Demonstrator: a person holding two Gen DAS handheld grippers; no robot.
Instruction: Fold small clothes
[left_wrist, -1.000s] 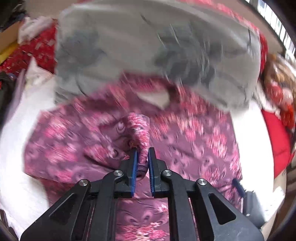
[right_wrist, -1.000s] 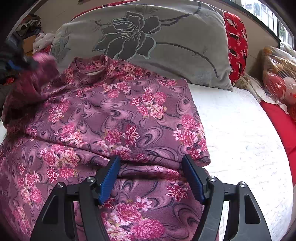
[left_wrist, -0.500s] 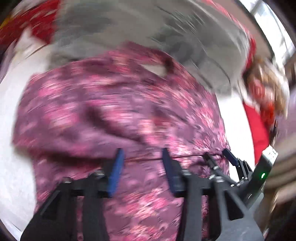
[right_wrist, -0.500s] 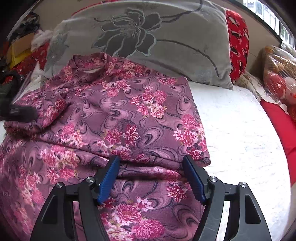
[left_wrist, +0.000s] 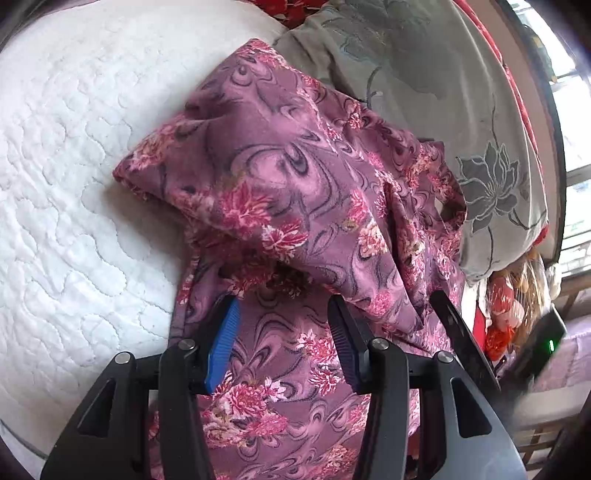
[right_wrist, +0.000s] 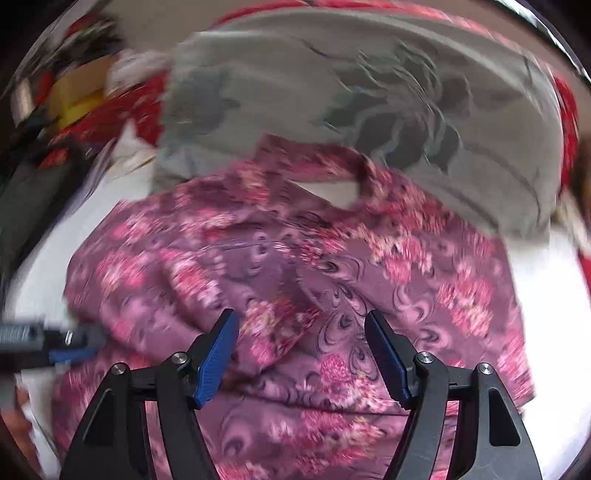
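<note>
A purple garment with pink flowers (left_wrist: 295, 192) lies on a white quilted bed (left_wrist: 55, 166), its sleeves folded inward over the body. My left gripper (left_wrist: 282, 314) is open and empty, low over the garment's left part, below the folded sleeve edge. My right gripper (right_wrist: 301, 328) is open and empty above the middle of the same garment (right_wrist: 295, 258); that view is blurred by motion. The left gripper's tip (right_wrist: 70, 354) shows at the left edge of the right wrist view. The right gripper's finger (left_wrist: 461, 332) shows at the right of the left wrist view.
A grey pillow with a dark flower print (left_wrist: 461, 110) lies behind the garment and touches its collar (right_wrist: 369, 103). Red bedding (right_wrist: 569, 103) lies behind it. A bag of red and yellow items (left_wrist: 517, 295) sits at the right. Clutter (right_wrist: 74, 99) lies at the far left.
My left gripper let go of the sleeve, opened, and swung left and lower over the garment. My right gripper, still open, moved left toward the garment's middle.
</note>
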